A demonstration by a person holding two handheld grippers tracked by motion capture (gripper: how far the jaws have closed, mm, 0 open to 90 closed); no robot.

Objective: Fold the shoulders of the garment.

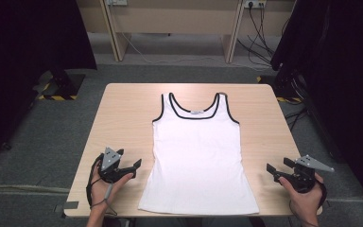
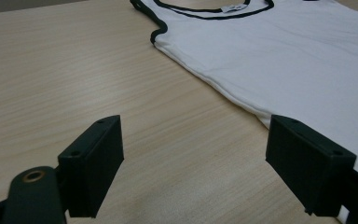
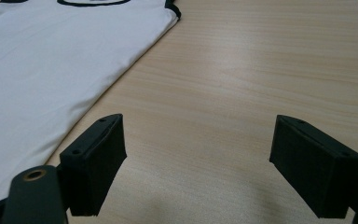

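From the high view, a white tank top (image 1: 197,151) lay flat and face up in the middle of the wooden table (image 1: 123,113), its neck toward the far edge and its hem at the near edge. It looked spread out on purpose, probably so that both sides could be reached at once. The left gripper (image 1: 133,165) rested on the table just beside the shirt's left side, and the right gripper (image 1: 270,171) sat near the table's right edge, a little apart from the shirt's other side. Each was held in a hand and pointed inward at the shirt, which I judged to be a ready stance before any grab. Both sets of jaws stood wide with nothing between them.

In the left gripper view, the jaws were spread far apart over bare wood, and the tank top (image 2: 284,56) ran across the upper right. Its side edge passed close to the jaw on the right; I could not tell if they touched. The cloth was smooth and white, with black trim at the neck and armhole and a small label inside the neck.

In the right gripper view, the jaws were equally wide and held nothing. The tank top (image 3: 51,60) lay to the left, flat and nearly creaseless, its edge running near the jaw on the left.
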